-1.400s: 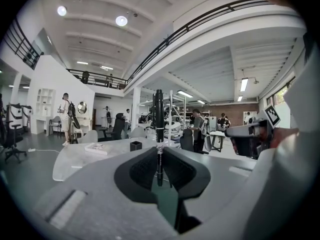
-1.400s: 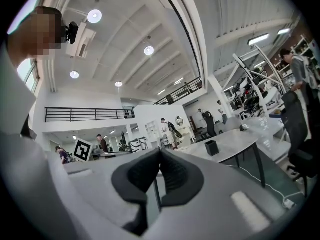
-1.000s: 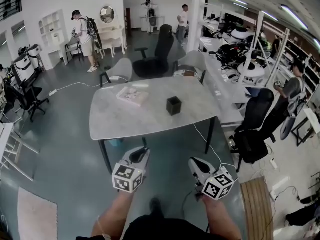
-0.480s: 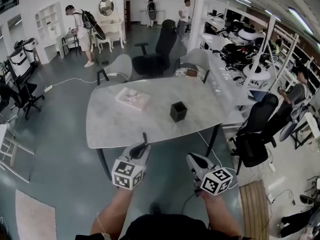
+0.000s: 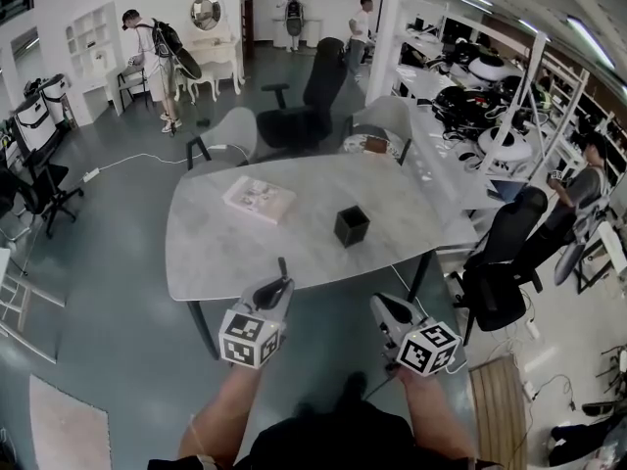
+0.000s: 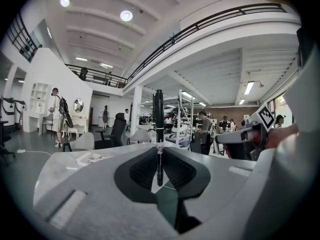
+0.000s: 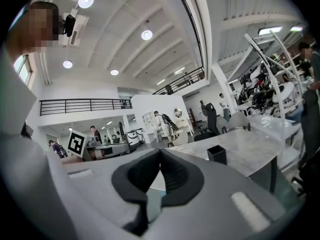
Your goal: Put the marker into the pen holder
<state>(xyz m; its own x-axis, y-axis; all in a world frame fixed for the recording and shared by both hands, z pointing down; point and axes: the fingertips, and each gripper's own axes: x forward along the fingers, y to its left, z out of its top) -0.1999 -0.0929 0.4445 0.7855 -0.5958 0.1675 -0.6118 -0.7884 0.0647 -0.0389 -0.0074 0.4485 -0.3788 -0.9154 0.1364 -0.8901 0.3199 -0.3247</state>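
A black marker [image 6: 158,129] stands upright between the pads of my left gripper [image 6: 159,153], which is shut on it. In the head view that left gripper [image 5: 277,288] hovers at the near edge of the grey marble table [image 5: 216,253], with the marker [image 5: 282,268] poking up over the edge. The pen holder [image 5: 351,226], a small black square cup, stands on the table right of centre, well ahead of both grippers. My right gripper [image 5: 384,305] is below the table's near edge, its jaws together and empty. The right gripper view shows the pen holder [image 7: 217,154] on the table beyond the right gripper [image 7: 160,152].
A flat white box [image 5: 259,200] lies on the table left of the holder. A black office chair [image 5: 312,96] and a grey chair [image 5: 235,135] stand at the far side, another black chair [image 5: 505,253] at the right. People stand in the background.
The table has come closer: both grippers have advanced from open floor up to its near edge. The left gripper still holds the marker upright; the right stays shut.
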